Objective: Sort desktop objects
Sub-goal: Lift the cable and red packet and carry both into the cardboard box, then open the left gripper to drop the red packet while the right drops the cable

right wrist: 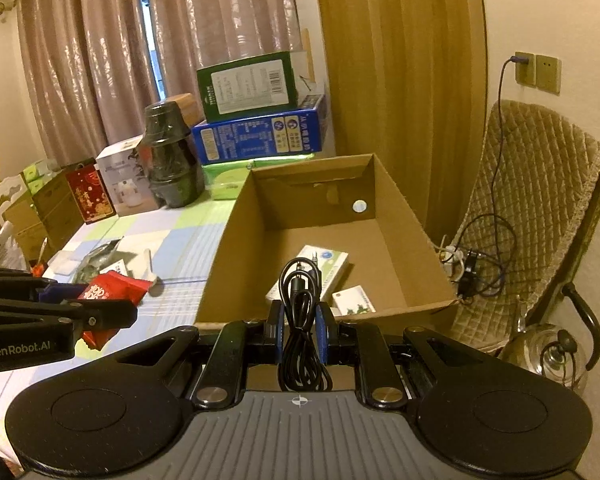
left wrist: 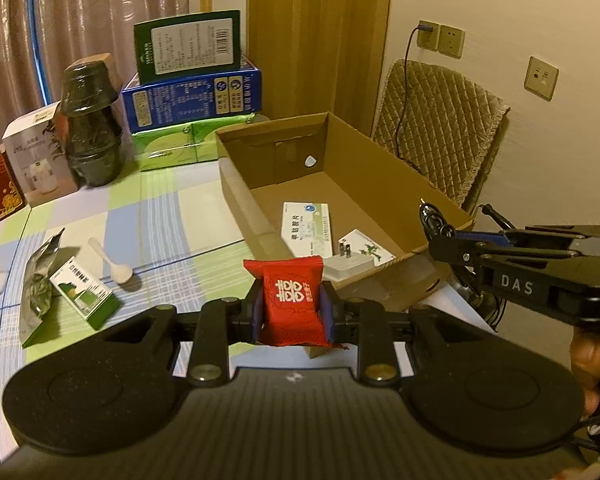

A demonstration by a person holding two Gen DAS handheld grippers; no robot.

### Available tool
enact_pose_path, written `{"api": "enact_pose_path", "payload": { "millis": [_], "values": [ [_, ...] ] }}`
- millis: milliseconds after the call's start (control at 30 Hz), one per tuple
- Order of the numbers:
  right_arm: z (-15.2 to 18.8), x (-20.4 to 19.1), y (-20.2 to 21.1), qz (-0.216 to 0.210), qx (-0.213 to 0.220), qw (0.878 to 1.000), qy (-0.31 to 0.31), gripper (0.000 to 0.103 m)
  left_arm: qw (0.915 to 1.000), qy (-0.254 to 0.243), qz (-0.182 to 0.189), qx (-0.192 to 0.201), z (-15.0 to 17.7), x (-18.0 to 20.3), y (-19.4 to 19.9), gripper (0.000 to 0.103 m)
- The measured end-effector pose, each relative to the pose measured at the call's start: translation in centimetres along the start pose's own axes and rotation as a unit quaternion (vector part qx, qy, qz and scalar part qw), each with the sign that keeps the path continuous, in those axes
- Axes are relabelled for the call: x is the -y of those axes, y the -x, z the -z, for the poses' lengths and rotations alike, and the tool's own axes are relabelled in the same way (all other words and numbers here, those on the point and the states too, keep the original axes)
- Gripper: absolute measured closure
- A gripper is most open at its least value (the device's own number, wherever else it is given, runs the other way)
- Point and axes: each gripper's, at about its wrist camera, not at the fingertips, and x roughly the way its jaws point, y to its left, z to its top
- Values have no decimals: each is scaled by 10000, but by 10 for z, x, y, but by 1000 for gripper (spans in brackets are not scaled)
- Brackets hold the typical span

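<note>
My left gripper [left wrist: 293, 309] is shut on a red snack packet [left wrist: 290, 292] with white characters, held upright above the checked tablecloth just before the near wall of an open cardboard box [left wrist: 236, 188]. My right gripper [right wrist: 302, 334] is shut on a coiled black cable [right wrist: 300, 312], also in front of the box [right wrist: 224, 252]. Inside the box lie a white medicine box [left wrist: 306, 228], a white card [left wrist: 366, 246] and a white plug adapter [left wrist: 346, 268]. Each gripper shows in the other's view: the right gripper [left wrist: 440, 242] and the left gripper [right wrist: 104, 314] with the red packet [right wrist: 114, 286].
On the cloth to the left lie a green-white small box [left wrist: 84, 294], a white spoon [left wrist: 114, 266] and a foil bag [left wrist: 38, 280]. Stacked cartons [left wrist: 192, 100] and wrapped black pots [left wrist: 90, 120] stand at the back. A quilted chair [right wrist: 540, 200] with cables and a kettle [right wrist: 548, 354] are at the right.
</note>
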Motion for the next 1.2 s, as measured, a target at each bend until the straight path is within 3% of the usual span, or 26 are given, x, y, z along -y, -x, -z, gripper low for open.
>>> {"api": "enact_pose_path", "payload": {
  "millis": [1200],
  "values": [
    [-37,46,-49,192,-84,9997,92,90,9993,134,348,-56,-43,23,-76,80]
  ]
}}
